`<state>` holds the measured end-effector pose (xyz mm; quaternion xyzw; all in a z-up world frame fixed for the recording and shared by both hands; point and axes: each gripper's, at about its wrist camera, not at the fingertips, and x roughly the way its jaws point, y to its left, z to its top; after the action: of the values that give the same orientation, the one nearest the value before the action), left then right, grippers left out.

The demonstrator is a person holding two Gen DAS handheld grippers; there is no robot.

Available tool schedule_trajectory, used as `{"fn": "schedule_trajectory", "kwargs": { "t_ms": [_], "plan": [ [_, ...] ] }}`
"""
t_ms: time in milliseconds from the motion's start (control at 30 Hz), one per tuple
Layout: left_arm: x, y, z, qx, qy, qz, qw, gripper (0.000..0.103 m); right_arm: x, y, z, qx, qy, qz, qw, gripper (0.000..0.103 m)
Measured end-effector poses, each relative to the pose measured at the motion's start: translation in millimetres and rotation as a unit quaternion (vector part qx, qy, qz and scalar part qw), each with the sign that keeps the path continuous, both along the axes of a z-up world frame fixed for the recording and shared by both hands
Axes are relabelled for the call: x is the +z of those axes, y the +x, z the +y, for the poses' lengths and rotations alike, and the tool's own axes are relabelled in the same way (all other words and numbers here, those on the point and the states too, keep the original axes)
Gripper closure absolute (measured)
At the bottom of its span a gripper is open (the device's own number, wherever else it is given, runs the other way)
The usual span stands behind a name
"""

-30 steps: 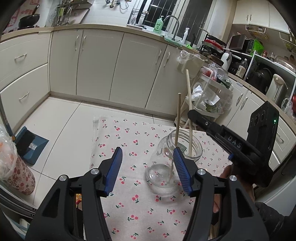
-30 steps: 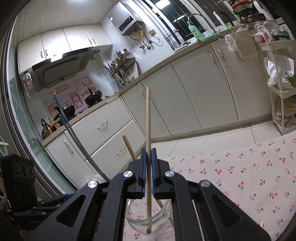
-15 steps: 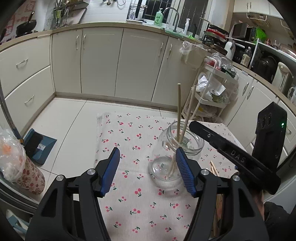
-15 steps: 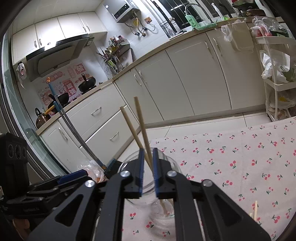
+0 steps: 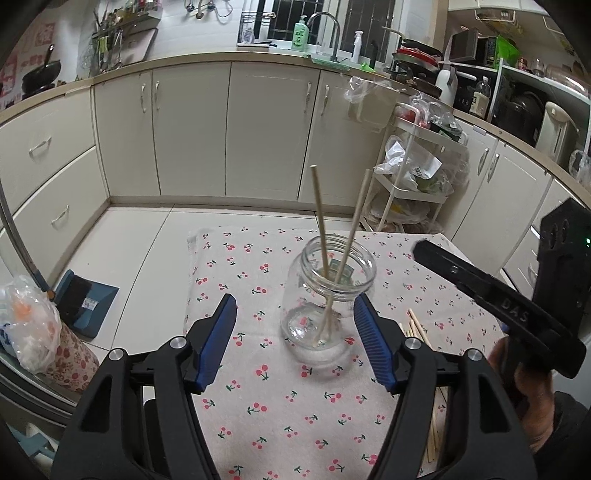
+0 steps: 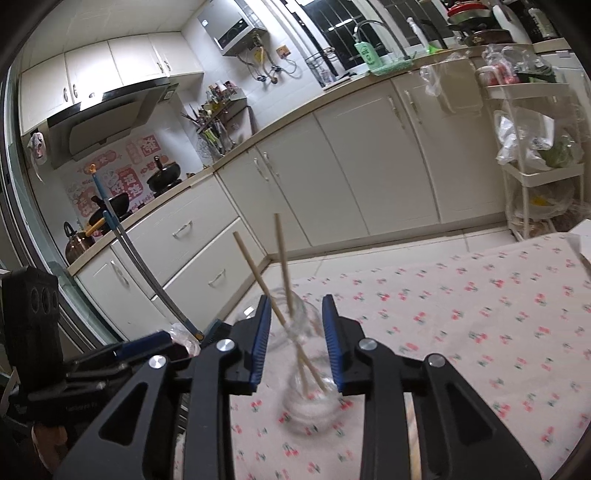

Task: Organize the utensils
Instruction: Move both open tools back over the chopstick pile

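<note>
Centrally, two slim wooden chopsticks (image 5: 319, 221) cross inside a clear glass jar (image 5: 328, 295) on the cherry-print tablecloth (image 5: 258, 398); left gripper (image 5: 295, 341) and right gripper (image 6: 295, 339) are both spread, holding nothing, with cream kitchen cabinets (image 5: 258, 129) across the upper frame.

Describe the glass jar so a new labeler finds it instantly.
Find the cherry-print tablecloth on the table. Near its middle stands a clear glass jar, upright and lidless. It alone holds two wooden chopsticks crossing inside; the other chopsticks lie flat beside it.

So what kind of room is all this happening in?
A home kitchen, by the look of it. A sink tap with dish soap stands on the counter, a range hood hangs over woks on the stove, and cream cabinets run along the walls.
</note>
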<state>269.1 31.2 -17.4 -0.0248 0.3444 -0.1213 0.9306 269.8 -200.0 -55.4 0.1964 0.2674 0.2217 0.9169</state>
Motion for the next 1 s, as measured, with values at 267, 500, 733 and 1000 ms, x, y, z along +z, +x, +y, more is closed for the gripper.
{"fn": "schedule_trajectory", "kwargs": {
  "t_ms": [267, 500, 733, 1000],
  "plan": [
    [-7.7, -18.1, -23.4, -0.029, 0.008, 0.023, 0.9993, 0.034, -23.0, -40.8, -46.3, -0.045, -0.064, 0.075, 0.994, 0.074],
    [-47.5, -38.3, -73.2, -0.092, 0.034, 0.076, 0.9923, 0.031, -61.0, -69.9, -68.2, -0.054, -0.103, 0.151, 0.982, 0.074],
    [-67.3, -39.6, -101.3, -0.107, 0.065, 0.098, 0.9872, 0.031, -74.5, -71.9, -50.8, -0.033, -0.139, 0.170, 0.975, 0.079],
    [-89.5, -26.7, -109.9, -0.106, 0.095, 0.120, 0.9826, 0.031, -91.2, -63.3, -49.6, -0.027, -0.166, 0.192, 0.967, 0.082]
  ]
}}
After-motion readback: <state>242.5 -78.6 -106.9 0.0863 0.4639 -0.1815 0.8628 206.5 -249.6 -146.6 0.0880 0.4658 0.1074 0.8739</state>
